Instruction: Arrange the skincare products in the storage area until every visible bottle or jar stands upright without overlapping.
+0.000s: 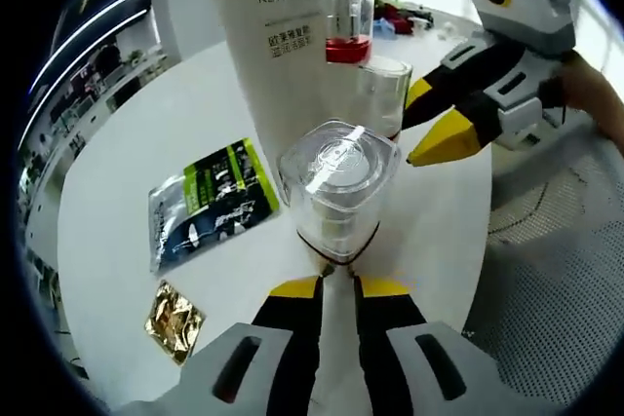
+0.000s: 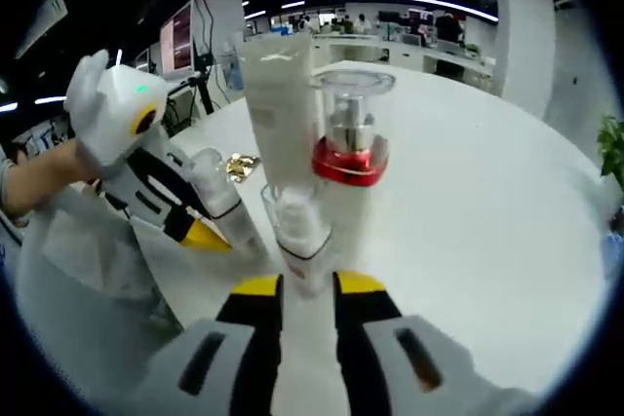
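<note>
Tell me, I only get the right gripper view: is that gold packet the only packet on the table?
Observer: No. The left gripper view shows a second one, a green and black sachet. It lies flat on the white table, close to the gold packet but not touching it.
Operator: What does the tall white tube say? I can't read it from here.
Observer: The white tube has REVITALIFT printed on the side that faces the left gripper view. There are smaller lines underneath, too small for me to read.
</note>
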### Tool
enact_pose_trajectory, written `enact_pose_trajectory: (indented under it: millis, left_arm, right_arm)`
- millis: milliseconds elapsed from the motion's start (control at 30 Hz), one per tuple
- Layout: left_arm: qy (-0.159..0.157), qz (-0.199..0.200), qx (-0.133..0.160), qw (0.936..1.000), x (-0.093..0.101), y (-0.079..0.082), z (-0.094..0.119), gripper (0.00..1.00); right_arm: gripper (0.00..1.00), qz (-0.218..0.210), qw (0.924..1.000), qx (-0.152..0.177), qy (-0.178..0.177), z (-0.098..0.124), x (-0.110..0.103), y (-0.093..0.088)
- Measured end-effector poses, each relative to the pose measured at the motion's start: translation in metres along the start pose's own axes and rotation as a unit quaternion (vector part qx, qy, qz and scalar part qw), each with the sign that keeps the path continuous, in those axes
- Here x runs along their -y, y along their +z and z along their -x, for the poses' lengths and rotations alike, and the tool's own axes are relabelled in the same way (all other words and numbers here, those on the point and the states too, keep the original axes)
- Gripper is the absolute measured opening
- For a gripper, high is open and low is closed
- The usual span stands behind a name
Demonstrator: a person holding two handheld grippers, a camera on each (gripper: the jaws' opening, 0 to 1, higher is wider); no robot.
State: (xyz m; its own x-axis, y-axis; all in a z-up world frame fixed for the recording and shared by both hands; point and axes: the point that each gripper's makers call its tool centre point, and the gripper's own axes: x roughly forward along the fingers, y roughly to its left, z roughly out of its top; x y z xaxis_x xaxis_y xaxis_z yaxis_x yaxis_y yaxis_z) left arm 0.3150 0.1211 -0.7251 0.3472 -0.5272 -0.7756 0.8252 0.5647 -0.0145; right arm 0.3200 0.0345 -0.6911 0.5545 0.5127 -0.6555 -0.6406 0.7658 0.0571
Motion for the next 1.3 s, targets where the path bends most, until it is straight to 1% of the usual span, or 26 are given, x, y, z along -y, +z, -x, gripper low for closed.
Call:
enact_pose_trajectory:
  millis: [200,400,767,1000,1300]
  left_arm:
    - [-0.003,-0.004,0.004,1.0,0.005,0.008,-0.008,0.09]
    - [-0.004,0.003,0.01,0.9999,0.008,0.014,-0.012,0.08]
    - [-0.005,0.007,0.014,0.9999,0.012,0.02,-0.02,0.07]
    - [-0.004,0.011,0.017,0.9998,0.011,0.025,-0.024,0.06]
    - [-0.003,0.012,0.018,0.9998,0.011,0.026,-0.026,0.05]
  right_arm:
    - [0.2,0.001,1.0,-0.005,-0.002,-0.001,0.002,-0.004]
    - [0.19,-0.001,1.0,-0.005,-0.002,-0.002,0.002,-0.004]
    - [0.17,0.002,1.0,-0.004,-0.003,-0.004,0.003,-0.003]
    - [0.15,0.001,1.0,-0.003,-0.004,-0.005,0.004,-0.002]
    - [0.13,0.001,1.0,0.0,-0.009,-0.004,0.006,0.0]
